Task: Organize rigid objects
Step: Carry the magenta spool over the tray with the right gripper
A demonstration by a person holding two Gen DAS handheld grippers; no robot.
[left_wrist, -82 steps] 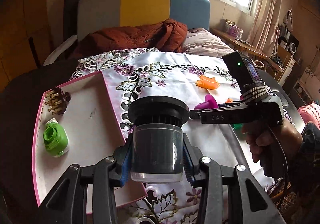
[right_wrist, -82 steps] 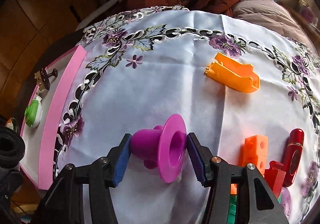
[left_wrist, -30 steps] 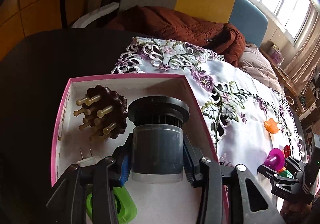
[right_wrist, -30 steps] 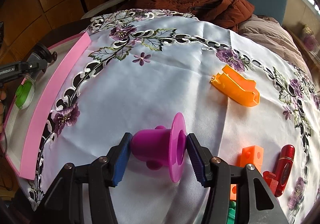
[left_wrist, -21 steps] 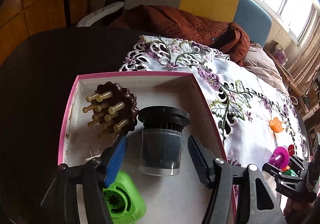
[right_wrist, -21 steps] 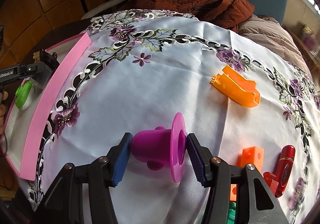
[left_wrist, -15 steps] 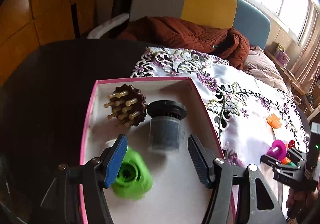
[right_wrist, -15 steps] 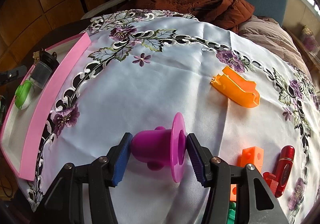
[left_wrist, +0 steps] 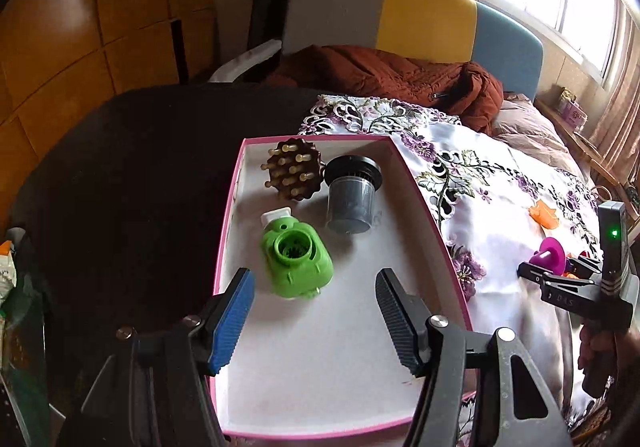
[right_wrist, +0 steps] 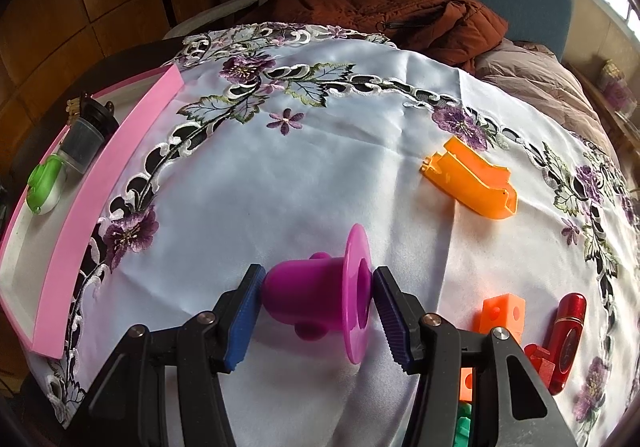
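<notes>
left wrist view: pink tray [left_wrist: 230,207] holds, apparently upright, a dark canister [left_wrist: 351,194]; left gripper [left_wrist: 314,317] released.

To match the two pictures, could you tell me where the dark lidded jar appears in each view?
Left wrist: dark lidded jar stands upper centre, inside the pink tray.
Right wrist: jar at far left edge, behind the tray's pink wall.
Shared landmark: green gadget beside it.
</notes>
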